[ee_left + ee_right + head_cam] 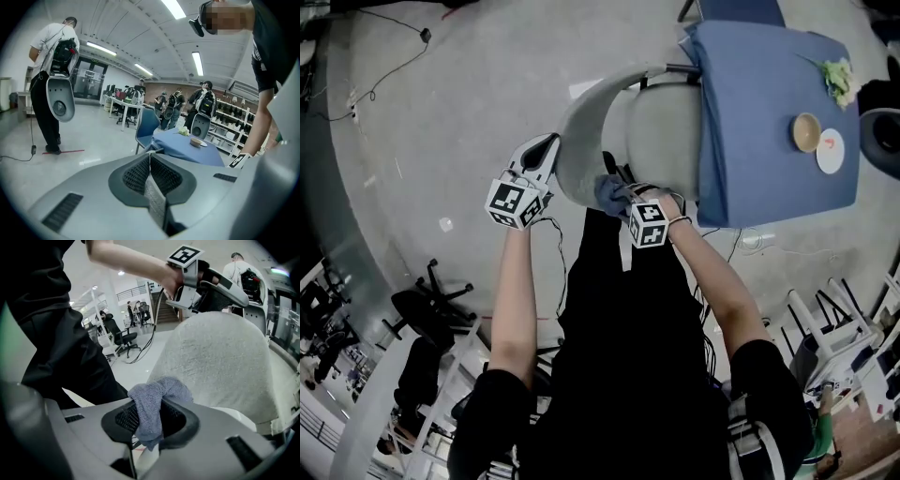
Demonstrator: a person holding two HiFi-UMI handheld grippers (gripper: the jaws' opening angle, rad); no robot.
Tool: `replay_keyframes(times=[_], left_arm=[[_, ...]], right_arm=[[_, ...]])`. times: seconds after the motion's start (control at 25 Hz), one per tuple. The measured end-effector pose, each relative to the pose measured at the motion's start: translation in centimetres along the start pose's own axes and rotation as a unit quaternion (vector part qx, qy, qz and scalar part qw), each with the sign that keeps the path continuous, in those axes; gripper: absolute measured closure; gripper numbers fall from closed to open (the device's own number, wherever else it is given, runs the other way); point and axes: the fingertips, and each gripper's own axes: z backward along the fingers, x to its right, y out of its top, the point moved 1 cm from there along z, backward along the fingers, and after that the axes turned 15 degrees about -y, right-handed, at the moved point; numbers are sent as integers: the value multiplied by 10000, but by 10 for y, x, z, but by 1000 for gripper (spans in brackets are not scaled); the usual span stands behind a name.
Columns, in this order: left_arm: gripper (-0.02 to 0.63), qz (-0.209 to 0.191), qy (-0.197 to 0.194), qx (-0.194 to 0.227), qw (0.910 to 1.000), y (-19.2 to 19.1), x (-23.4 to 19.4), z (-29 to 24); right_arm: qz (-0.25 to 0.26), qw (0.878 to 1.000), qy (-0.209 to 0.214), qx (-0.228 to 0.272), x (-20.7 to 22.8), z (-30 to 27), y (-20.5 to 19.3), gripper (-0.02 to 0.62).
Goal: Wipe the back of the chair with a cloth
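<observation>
The grey chair back (581,122) curves at twelve o'clock from the person in the head view. The seat lies beyond it, toward the blue-clothed table (769,103) at two o'clock. The right gripper (147,416) has its jaws clamped on a blue-grey cloth (159,397). The cloth bunches out above the pads and sits right against the nubbly grey face of the chair back, which fills the right gripper view from twelve to three o'clock. In the head view the cloth shows at the near end of the back's curve, at about five o'clock on it. The left gripper (150,173) has its ribbed pads pressed together with nothing between them. In the head view it lies along the outer edge of the chair back, at ten o'clock from the cloth. The right gripper view shows it up at the back's top rim, at one o'clock from the cloth. On the table a brown bowl (806,132) and a white plate (830,152) stand just beside each other, with a sprig of greenery (839,80) at one o'clock from the bowl. In the left gripper view, a blue chair (147,124) stands at twelve o'clock and a person in a white shirt (47,70) stands at ten o'clock.
</observation>
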Motion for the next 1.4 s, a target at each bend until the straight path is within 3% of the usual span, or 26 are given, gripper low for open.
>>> replay_keyframes(times=[0.32,0.52,0.84,1.0,1.24,1.4], left_arm=[[578,-66,219,77,9997,30,43,37],[578,-58,358,85,9993,40,67,72],[578,-9,670,358,9971,60,98,114],[578,-165,581,403,9974,73,126,123],[578,-572,89,59,9983,85,166,111],[578,-615,-44,164,9980,94,177,102]], right_arm=[[-464,9976,-325,398,12,23,58,482],[-797,9942,-287,664,18,39,94,482],[-1822,9723,-793,1234,50,86,123,483],[-1990,9637,-1063,1426,64,120,136,483],[-1879,9608,-1360,1521,77,169,138,485],[-1772,9617,-1458,1499,79,195,135,485]])
